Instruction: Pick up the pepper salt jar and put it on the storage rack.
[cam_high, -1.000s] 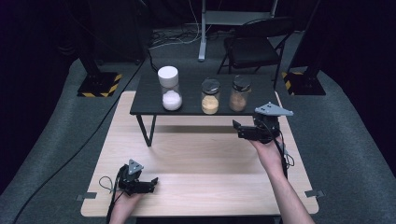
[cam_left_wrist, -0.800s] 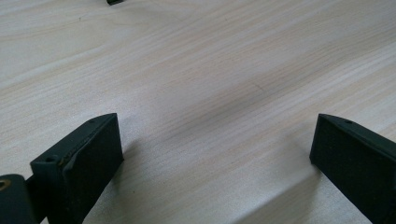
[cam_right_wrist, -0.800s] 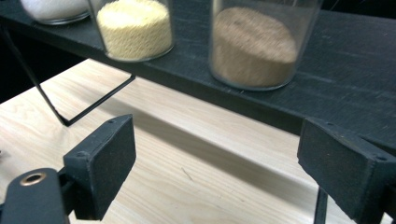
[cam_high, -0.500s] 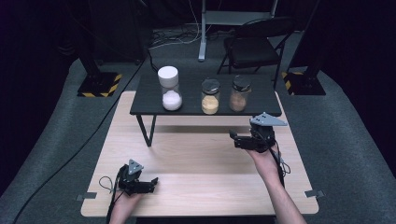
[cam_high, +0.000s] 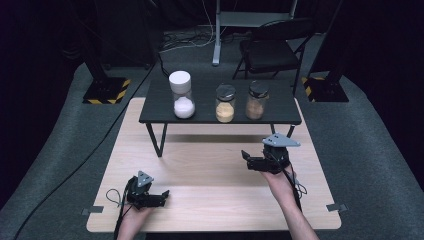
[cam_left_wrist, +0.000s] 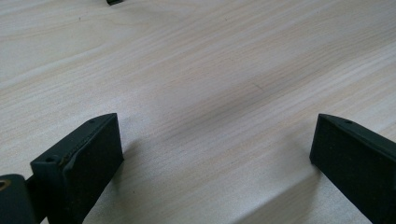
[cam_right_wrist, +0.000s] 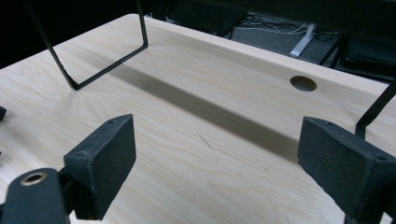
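Holding nothing, my right claw (cam_high: 246, 159) hangs spread just over the pale wooden desk (cam_high: 210, 175), near the clear jar of brown grains with a black lid (cam_high: 257, 100) on the low black side table (cam_high: 200, 112). I'd lift level toward that jar before closing. My left claw (cam_high: 162, 196), spread and empty too, rests low on the desk's near edge.

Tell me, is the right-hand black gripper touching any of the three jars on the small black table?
Apart. In the high view the right gripper hangs over the wooden tabletop, well in front of the black table where the jars stand; its jaws are open and empty.
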